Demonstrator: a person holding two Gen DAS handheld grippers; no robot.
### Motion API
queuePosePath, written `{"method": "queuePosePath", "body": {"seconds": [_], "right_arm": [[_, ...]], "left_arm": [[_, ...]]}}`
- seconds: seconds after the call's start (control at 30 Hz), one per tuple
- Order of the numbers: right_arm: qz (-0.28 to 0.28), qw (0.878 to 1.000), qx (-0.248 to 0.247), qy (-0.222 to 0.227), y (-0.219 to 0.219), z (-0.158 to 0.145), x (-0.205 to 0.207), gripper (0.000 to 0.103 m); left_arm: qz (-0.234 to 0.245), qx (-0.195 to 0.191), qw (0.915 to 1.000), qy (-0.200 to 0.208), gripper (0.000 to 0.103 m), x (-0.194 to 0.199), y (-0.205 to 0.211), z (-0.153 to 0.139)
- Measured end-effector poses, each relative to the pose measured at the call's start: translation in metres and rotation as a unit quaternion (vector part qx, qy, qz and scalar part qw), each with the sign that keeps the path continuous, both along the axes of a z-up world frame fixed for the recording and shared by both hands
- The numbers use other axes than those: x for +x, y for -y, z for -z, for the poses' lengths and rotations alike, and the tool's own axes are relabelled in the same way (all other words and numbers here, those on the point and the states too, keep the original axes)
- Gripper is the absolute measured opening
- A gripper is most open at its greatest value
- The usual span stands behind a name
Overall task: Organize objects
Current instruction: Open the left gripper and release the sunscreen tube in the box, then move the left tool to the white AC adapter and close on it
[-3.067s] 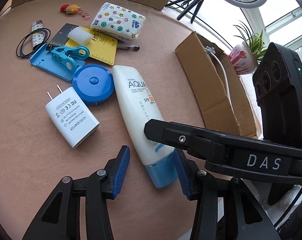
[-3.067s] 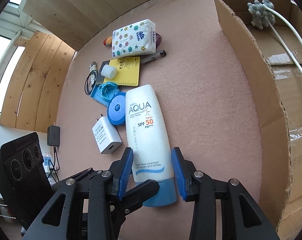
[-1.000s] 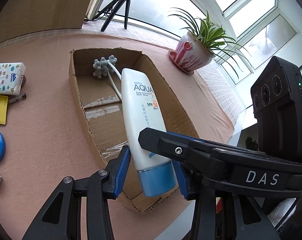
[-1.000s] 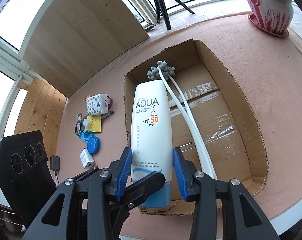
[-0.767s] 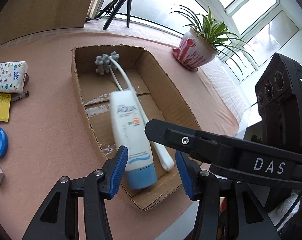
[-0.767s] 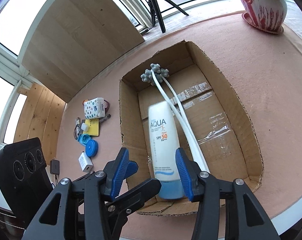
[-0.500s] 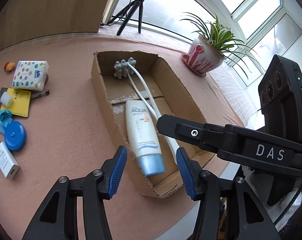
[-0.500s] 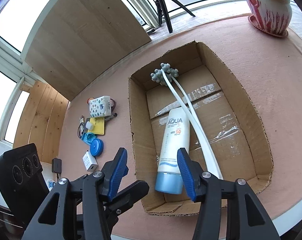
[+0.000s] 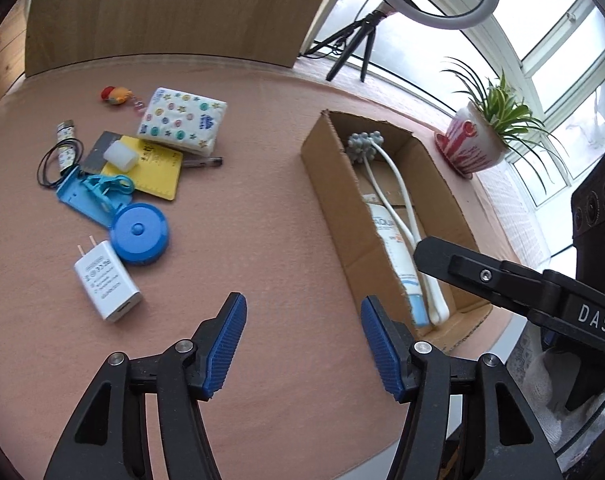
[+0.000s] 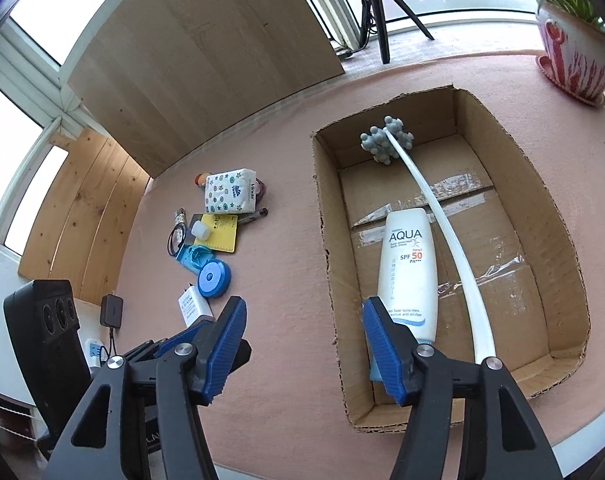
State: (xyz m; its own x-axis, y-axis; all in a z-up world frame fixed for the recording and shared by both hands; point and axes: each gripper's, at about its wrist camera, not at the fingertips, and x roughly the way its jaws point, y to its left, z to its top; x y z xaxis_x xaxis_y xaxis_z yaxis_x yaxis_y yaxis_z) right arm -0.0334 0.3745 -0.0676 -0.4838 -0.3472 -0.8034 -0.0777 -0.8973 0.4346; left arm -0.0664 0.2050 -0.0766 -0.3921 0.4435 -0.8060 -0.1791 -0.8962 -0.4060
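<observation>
Sunscreen tube [image 10: 408,268] lay flat inside cardboard box [image 10: 558,240], cap toward near end.
Sat beside white-handled massager [image 10: 446,236] on box floor. Left gripper [image 9: 302,344] and right gripper [image 10: 302,348] both spread wide, holding nothing, above pink table [image 9: 262,220]. Left of box, well apart: charger [image 9: 106,280], blue tape measure [image 9: 140,234], tissue pack [image 9: 182,122].

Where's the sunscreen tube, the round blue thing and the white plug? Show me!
White AQUA sunscreen tube with blue cap [image 10: 408,264]: right wrist view, middle of its printed body.
Round blue disc-shaped case [image 9: 139,234]: left wrist view, its centre button.
White rectangular plug-in power adapter [image 9: 107,281]: left wrist view, its labelled face.
</observation>
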Motion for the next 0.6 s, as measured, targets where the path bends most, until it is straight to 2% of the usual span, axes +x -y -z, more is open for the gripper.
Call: {"method": "queuePosePath", "body": {"seconds": [0.17,0.27,0.47,0.6], "right_arm": [[-0.016,0.999,0.027,-0.008,0.021,-0.001,-0.001,0.057],[-0.016,0.999,0.037,-0.013,0.030,-0.001,-0.003,0.058],[-0.009,0.998,0.052,-0.021,0.038,0.002,-0.004,0.059],[0.000,0.999,0.045,-0.022,0.039,0.006,-0.005,0.059]], "left_arm": [[-0.039,-0.042,0.9984,-0.001,0.066,-0.004,0.028,0.005],[-0.057,-0.072,0.9958,-0.005,0.070,-0.008,0.040,0.010],[-0.077,-0.097,0.9922,0.015,0.071,-0.018,0.055,0.028],[-0.084,-0.113,0.9899,0.015,0.079,-0.026,0.058,0.037]]}}
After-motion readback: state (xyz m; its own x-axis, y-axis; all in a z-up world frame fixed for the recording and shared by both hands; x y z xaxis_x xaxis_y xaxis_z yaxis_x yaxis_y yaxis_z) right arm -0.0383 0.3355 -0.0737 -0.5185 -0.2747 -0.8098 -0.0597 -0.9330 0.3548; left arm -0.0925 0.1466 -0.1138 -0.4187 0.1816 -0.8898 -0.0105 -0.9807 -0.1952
